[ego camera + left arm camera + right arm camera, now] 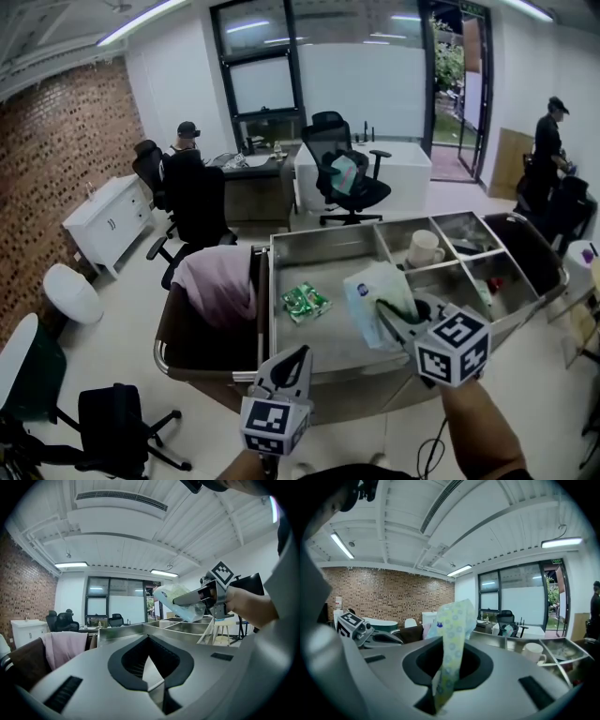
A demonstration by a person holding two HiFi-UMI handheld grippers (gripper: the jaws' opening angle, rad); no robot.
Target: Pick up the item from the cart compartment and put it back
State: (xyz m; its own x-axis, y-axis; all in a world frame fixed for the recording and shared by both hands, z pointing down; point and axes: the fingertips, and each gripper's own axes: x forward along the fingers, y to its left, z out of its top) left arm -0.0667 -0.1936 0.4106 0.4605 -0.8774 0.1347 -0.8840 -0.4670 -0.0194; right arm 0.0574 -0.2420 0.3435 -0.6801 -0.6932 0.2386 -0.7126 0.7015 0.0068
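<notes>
A steel cart (323,242) with several compartments stands in front of me. My right gripper (386,309) is shut on a pale blue-green patterned soft packet (375,298) and holds it in the air above the right side of the large compartment. The packet (452,634) stands up between the right gripper's (449,667) jaws. From the left gripper view, the packet (180,603) hangs over the cart, held by the right gripper (190,599). My left gripper (298,356) hovers at the cart's near edge, shut and holding nothing (152,667).
A small green packet (305,302) lies in the large compartment. A white mug (424,248) sits in a rear compartment. A pink cloth (220,281) drapes over the brown bag on the cart's left side. Office chairs, desks and two people are farther back.
</notes>
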